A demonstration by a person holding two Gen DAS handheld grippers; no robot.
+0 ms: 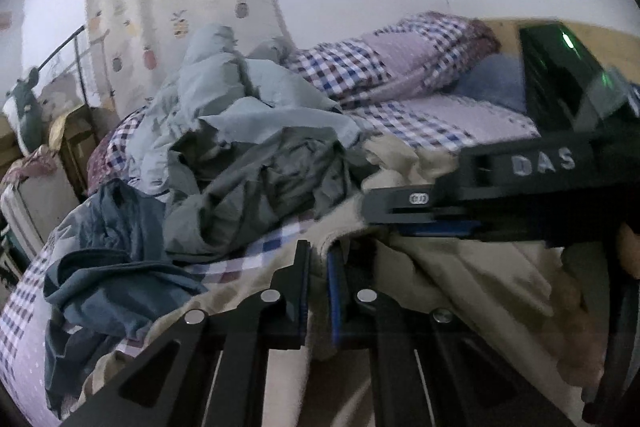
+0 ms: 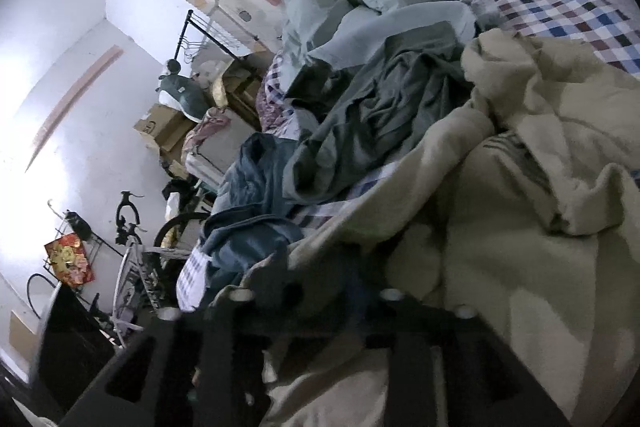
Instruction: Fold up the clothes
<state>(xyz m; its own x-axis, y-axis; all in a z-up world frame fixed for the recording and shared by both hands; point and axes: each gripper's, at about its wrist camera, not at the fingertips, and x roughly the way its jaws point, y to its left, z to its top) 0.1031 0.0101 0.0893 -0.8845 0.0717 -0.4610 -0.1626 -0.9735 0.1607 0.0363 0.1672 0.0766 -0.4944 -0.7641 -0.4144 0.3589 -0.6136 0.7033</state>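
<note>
Left gripper (image 1: 318, 267): fingers pinching a beige garment (image 1: 460, 287) fold.
Right gripper (image 2: 320, 291): blurred; fingers standing apart, beige cloth lying between them.
Beige garment: lying on the bed (image 1: 460, 123), beside a clothes pile (image 1: 256, 163).

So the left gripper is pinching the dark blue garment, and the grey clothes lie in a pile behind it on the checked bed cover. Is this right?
Not quite. In the left wrist view the left gripper is shut on the beige garment, not the dark blue garment, which lies apart to the left. The grey clothes do lie piled behind on the checked bed cover.
</note>
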